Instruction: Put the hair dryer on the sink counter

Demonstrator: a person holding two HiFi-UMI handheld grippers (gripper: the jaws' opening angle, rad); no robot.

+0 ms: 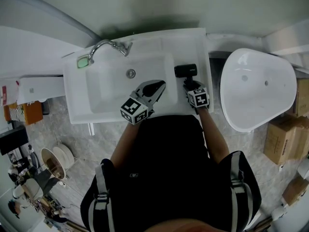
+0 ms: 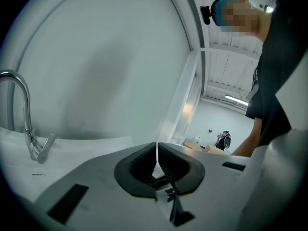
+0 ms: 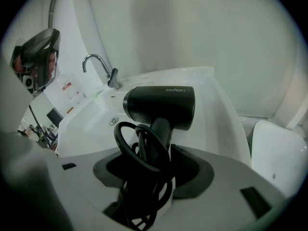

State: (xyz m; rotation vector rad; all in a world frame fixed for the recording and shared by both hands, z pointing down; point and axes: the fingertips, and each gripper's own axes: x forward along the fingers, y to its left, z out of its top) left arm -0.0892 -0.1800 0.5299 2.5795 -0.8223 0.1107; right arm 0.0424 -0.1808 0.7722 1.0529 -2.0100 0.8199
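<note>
Filling the middle of the head view, a white sink counter [image 1: 203,47] is seen, with a white toilet [image 1: 260,88] just beside it at 3 o'clock. A basin [image 1: 111,88] is sunk into the counter. The left gripper [image 1: 157,87] is held over the basin's 4 o'clock edge; its jaws are brought together and nothing is gripped. The right gripper [image 1: 191,83] is held at the counter's 3 o'clock strip, and its jaws, set wide, are clamped on the handle and coiled cord of the black hair dryer [image 1: 186,70]. Whether the dryer touches the counter cannot be told. A chrome faucet [image 1: 104,46] is mounted at the basin's 11 o'clock, with a green item [image 1: 83,62] beside it.
</note>
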